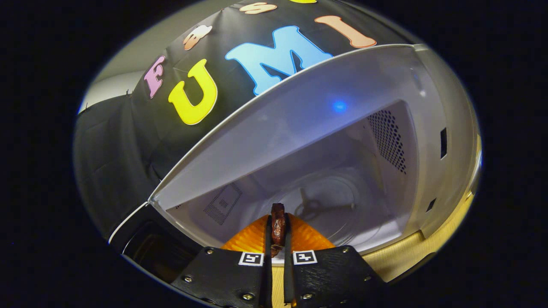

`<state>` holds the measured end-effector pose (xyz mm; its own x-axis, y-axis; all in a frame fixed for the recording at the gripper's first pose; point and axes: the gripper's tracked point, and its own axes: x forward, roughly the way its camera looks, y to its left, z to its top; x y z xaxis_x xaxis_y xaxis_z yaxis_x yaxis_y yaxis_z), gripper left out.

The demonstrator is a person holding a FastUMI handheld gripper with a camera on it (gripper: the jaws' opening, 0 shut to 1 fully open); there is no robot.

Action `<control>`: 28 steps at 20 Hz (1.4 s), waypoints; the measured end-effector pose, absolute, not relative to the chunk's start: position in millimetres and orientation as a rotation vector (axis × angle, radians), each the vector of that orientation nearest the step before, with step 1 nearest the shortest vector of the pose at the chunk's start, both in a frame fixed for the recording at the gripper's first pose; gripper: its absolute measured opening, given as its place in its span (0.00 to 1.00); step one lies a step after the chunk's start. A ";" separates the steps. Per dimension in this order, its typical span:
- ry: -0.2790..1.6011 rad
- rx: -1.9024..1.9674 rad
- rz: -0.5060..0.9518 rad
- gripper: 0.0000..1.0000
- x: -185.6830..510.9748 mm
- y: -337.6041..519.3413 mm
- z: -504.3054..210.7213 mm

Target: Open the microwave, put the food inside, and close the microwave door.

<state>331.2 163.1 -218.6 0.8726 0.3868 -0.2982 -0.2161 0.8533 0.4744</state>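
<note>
The white microwave (385,85) stands open just ahead, its cavity facing me with a glass turntable (338,201) on the floor. Its door (141,239) hangs swung out at the left. My gripper (277,233) is shut on a thin brown piece of food (278,224) that stands on edge between the fingers. Under the food, an orange ribbed plate (248,239) lies at the cavity's front lip.
A perforated vent panel (387,139) sits on the cavity's right wall and a small grille (222,203) on the left wall. The microwave rests on a light wooden tabletop (411,250). Black booth cloth hangs behind and to the left.
</note>
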 end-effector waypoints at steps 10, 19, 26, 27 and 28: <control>0.266 -0.029 0.139 0.98 342.4 119.6 -206.3; 0.258 0.010 0.237 0.98 275.7 122.0 -155.1; 0.162 -0.004 0.265 0.98 189.5 109.4 -83.6; 0.156 0.000 0.263 0.98 179.1 108.0 -78.2; 0.150 0.005 0.258 0.98 166.0 104.7 -73.0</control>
<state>166.0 104.7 -73.0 0.9557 0.2545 -0.1475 -0.2539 0.9669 0.0238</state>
